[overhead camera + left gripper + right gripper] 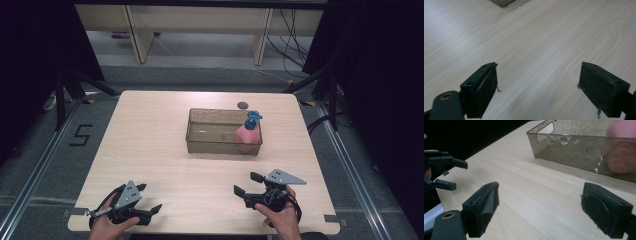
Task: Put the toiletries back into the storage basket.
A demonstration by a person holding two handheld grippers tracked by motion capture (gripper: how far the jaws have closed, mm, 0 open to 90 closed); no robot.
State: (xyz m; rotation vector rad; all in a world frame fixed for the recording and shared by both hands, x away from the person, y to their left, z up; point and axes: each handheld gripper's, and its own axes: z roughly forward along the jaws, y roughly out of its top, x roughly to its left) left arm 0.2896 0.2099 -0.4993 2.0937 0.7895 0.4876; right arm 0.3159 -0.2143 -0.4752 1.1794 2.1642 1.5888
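Pale wood grain covers the table (150, 145), ringed by dark curtains. At its near edge, the left gripper (150, 199) and right gripper (246, 183) are held with jaws spread apart, nothing between them. Farther back, near the middle, a clear tray (200, 142) is set; a pink soap bottle (248, 134) with a blue pump is stood in its right end.

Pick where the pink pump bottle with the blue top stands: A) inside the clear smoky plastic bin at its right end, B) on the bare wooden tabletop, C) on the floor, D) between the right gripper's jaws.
A: the pink pump bottle with the blue top stands inside the clear smoky plastic bin, against its right end wall, apart from both open grippers.
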